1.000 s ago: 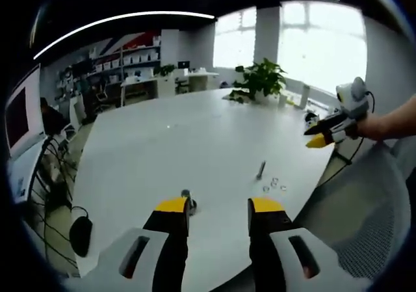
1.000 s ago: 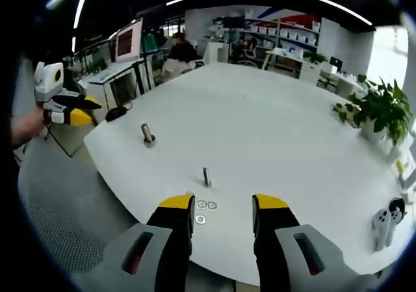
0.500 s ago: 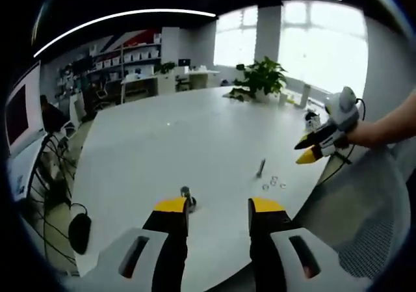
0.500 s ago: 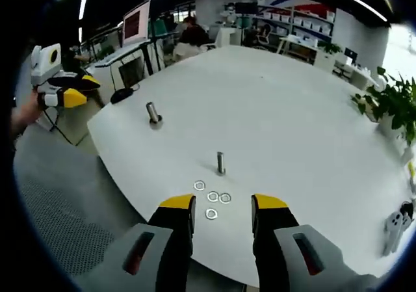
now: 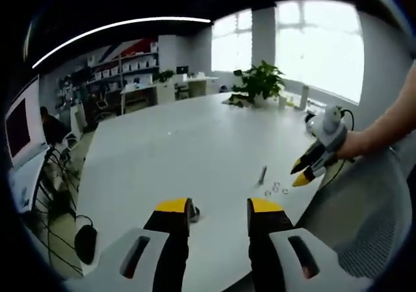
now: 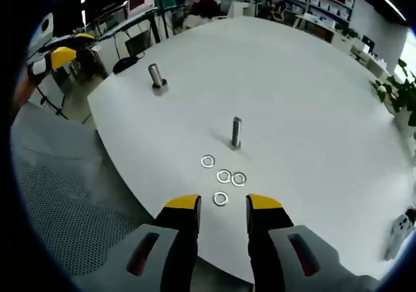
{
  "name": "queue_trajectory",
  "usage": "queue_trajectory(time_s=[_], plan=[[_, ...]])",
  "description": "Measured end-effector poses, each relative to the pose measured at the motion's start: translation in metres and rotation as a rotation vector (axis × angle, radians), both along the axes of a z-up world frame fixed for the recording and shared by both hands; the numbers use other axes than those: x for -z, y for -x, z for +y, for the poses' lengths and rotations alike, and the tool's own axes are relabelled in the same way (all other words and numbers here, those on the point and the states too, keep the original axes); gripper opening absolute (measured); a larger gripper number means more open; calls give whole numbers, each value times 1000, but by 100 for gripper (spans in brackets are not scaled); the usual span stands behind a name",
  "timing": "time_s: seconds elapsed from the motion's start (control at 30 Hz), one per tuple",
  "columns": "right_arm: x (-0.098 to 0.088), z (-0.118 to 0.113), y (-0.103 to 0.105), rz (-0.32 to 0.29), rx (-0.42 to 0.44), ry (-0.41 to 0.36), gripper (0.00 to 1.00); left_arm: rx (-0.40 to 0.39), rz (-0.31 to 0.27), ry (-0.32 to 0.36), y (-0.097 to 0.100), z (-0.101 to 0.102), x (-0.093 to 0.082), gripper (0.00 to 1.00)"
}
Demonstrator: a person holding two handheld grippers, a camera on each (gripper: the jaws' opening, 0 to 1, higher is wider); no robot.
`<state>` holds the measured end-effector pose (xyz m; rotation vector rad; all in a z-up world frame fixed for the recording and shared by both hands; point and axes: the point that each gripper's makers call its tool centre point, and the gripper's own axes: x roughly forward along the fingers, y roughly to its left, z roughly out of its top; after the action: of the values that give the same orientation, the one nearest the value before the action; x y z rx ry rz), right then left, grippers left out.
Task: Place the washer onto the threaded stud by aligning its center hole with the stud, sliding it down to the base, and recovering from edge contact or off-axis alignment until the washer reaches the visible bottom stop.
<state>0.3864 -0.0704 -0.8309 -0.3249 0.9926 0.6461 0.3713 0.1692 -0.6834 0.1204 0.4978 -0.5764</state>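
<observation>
Right gripper [image 6: 221, 204]: jaws apart with nothing between them, hanging just above the near edge of the white table [image 6: 312, 110]; it can also be seen from the left gripper view [image 5: 300, 173], tips angled down toward the parts.
Left gripper [image 5: 211, 206]: jaws apart and empty, held over its own end of the table, well away from the washers.
Washers: 4 lie flat on the table in a loose cluster; the nearest washer [image 6: 220, 199] sits right at the gap between the right jaws, 2 more [image 6: 231, 177] lie side by side just beyond it, and the 4th [image 6: 207, 161] is a little to the left.
Threaded stud [image 6: 236, 132]: upright, bare, just past the cluster; nothing is on its shaft.
Second stud [image 6: 156, 77]: stands well apart toward the left gripper, also bare; its base peeks out beside the left jaw [image 5: 192, 211].
Progress: I'd say barely begun. No washer is picked up, none is threaded.
Left to do: grip a washer, centre its hole over the stud, slide it down to the base.
</observation>
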Motion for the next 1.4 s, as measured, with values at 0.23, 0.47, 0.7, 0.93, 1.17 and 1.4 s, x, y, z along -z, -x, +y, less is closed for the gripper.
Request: queue_trajectory(time_s=[0.23,0.47,0.7,0.93,1.17,1.4], plan=[[15,0,3,40,-15,12,29,-34,20,22,-2,7,4,35],[23,2,8,52,-54,31,26,-51,42,26,-1,11,9,35],[31,8,7,72,-85,52,24,-53,47,16,0,12,11,36],[36,1,7,77,-82,67,22,-60,54,20,0,13,12,36],[37,2,8,48,-142,112,22,-52,51,16,1,11,12,36],[37,3,9,70,-134,105,24,-52,46,15,1,11,12,37]])
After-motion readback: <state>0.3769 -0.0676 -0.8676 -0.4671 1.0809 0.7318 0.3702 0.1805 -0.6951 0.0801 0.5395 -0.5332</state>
